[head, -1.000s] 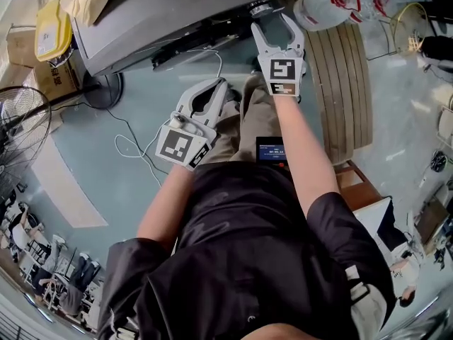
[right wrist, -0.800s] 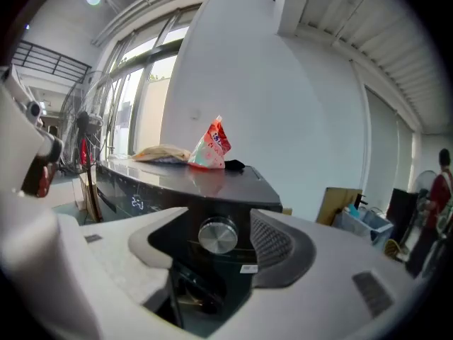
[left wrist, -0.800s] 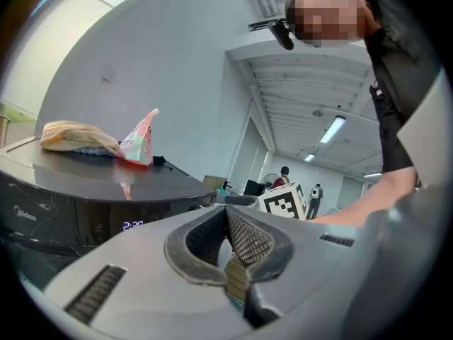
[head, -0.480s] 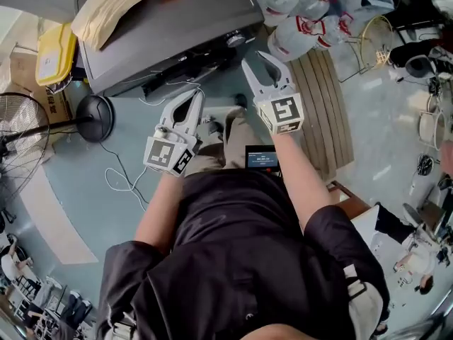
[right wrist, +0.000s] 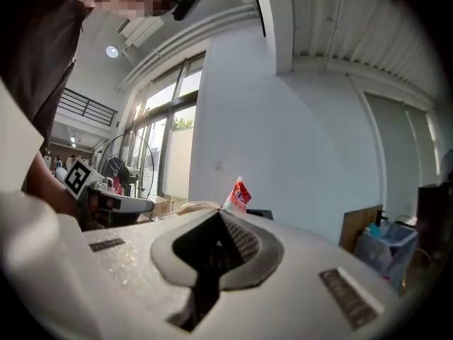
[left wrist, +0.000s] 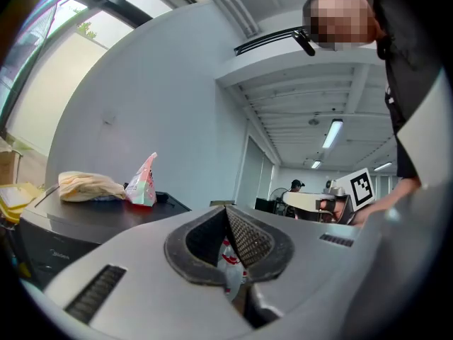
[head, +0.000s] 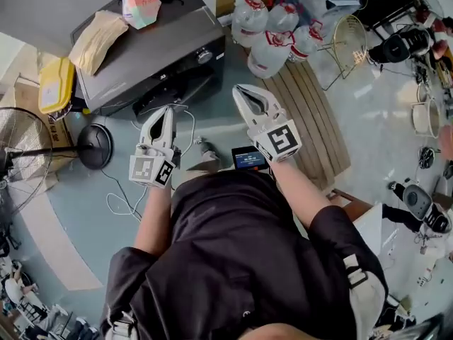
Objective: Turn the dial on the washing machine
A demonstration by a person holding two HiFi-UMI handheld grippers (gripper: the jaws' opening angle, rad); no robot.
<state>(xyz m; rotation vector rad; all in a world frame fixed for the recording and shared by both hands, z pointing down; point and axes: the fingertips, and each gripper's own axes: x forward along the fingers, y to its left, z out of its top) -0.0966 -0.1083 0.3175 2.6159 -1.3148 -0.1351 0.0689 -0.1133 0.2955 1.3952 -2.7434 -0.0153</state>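
The dark grey washing machine (head: 141,59) stands at the top of the head view, its round silver dial (head: 204,56) on the front panel. Both grippers hang in the air in front of it, touching nothing. My right gripper (head: 241,91) is shut and empty, its tips a short way below and to the right of the dial. My left gripper (head: 167,110) is also shut and empty, lower left of the dial. In the left gripper view the closed jaws (left wrist: 226,209) point past the machine's top (left wrist: 85,214). The right gripper view shows closed jaws (right wrist: 218,214) with nothing between them.
A pink snack bag (head: 138,2) and a beige cloth (head: 99,37) lie on the machine. Packed water bottles (head: 272,37) and a wooden pallet (head: 315,112) are at the right. A fan base (head: 94,146), a floor cable (head: 120,190) and a yellow box (head: 55,83) are at the left.
Both grippers have drawn back from the machine's front. The right gripper's jaws, open around the dial a second ago, have closed on nothing. The machine now shows farther off.
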